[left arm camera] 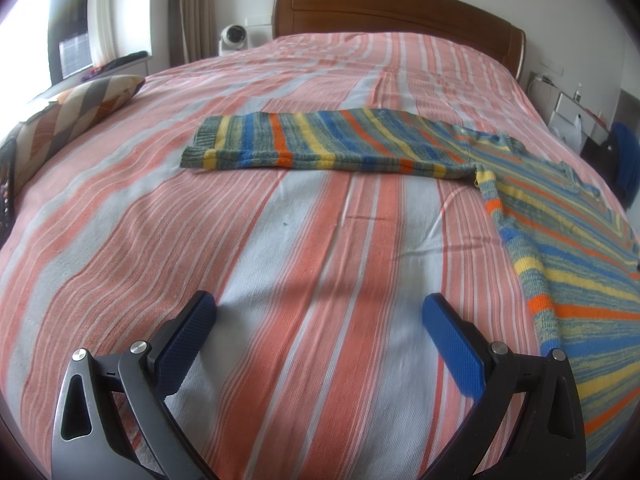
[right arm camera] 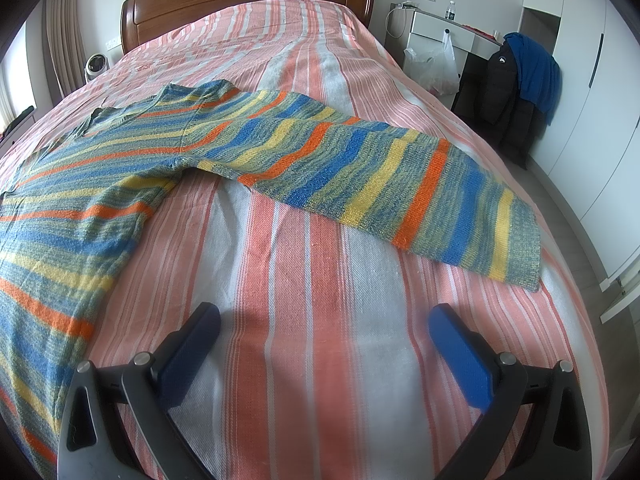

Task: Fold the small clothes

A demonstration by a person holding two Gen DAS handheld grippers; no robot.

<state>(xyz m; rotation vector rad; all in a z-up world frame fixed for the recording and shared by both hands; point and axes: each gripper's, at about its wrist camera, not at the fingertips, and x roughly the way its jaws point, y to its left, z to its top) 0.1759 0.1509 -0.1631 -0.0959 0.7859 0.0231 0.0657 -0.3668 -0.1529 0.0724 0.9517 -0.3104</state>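
Observation:
A striped knit sweater point(left arm camera: 560, 240) in blue, yellow, orange and grey-green lies flat on the bed. In the left wrist view its one sleeve point(left arm camera: 320, 140) stretches out leftward, ahead of my left gripper point(left arm camera: 318, 312), which hovers open over bare bedspread. In the right wrist view the sweater body point(right arm camera: 68, 208) fills the left side and the other sleeve point(right arm camera: 400, 184) reaches right, its cuff point(right arm camera: 524, 236) near the bed's edge. My right gripper point(right arm camera: 324, 322) is open above the bedspread, below that sleeve, holding nothing.
The bed has a pink, orange and grey striped cover point(left arm camera: 280, 260) and a wooden headboard point(left arm camera: 400, 8). A patterned cushion point(left arm camera: 72, 108) lies at the left edge. A white desk point(right arm camera: 444, 32), a plastic bag point(right arm camera: 436, 64) and a chair with dark jackets point(right arm camera: 516, 92) stand right.

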